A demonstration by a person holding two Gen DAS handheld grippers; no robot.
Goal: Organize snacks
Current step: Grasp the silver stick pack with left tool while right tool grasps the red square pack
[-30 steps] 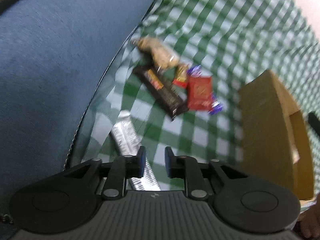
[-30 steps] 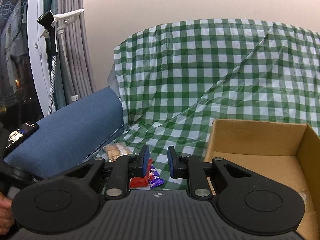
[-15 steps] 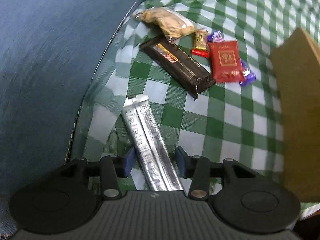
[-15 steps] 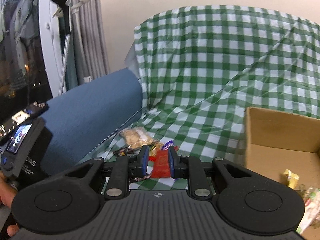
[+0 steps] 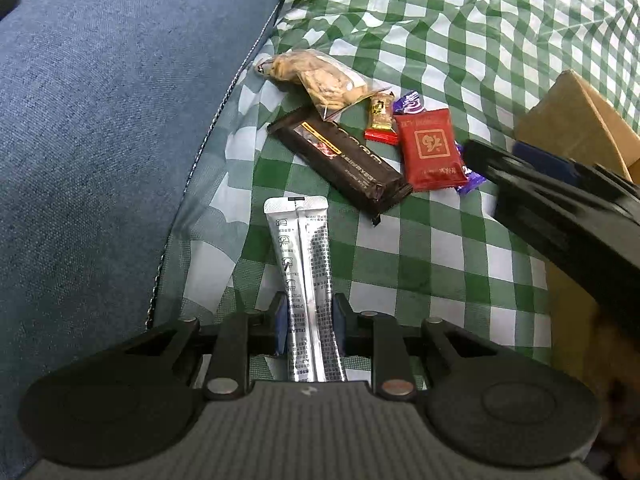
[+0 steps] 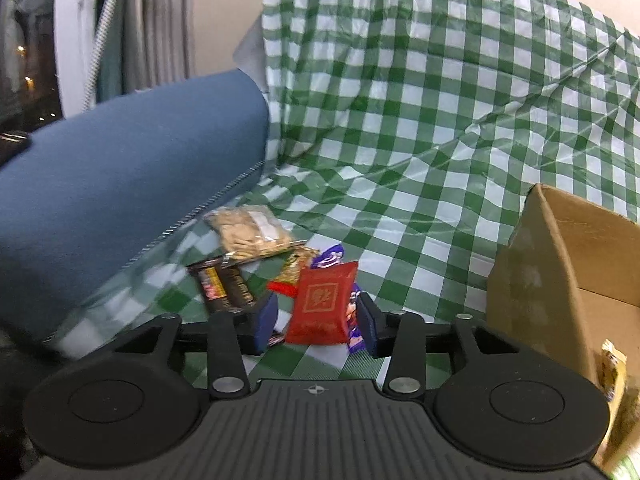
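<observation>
My left gripper (image 5: 308, 330) is closing on the silver sachet (image 5: 302, 264); my right gripper (image 6: 316, 326), opening, is framing the red packet (image 6: 322, 306) lying beside the chocolate bar (image 5: 340, 158), cardboard box (image 6: 568, 280) alongside, on the checked cloth (image 5: 420, 260).

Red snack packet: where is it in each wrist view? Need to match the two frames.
Left wrist: red snack packet sits right of centre, upper half, beside the far end of the dark chocolate bar.
Right wrist: same packet sits low, just left of centre, seen between the right gripper fingers, which are apart.
Shared landmark: cardboard box, at the right in both views.
</observation>
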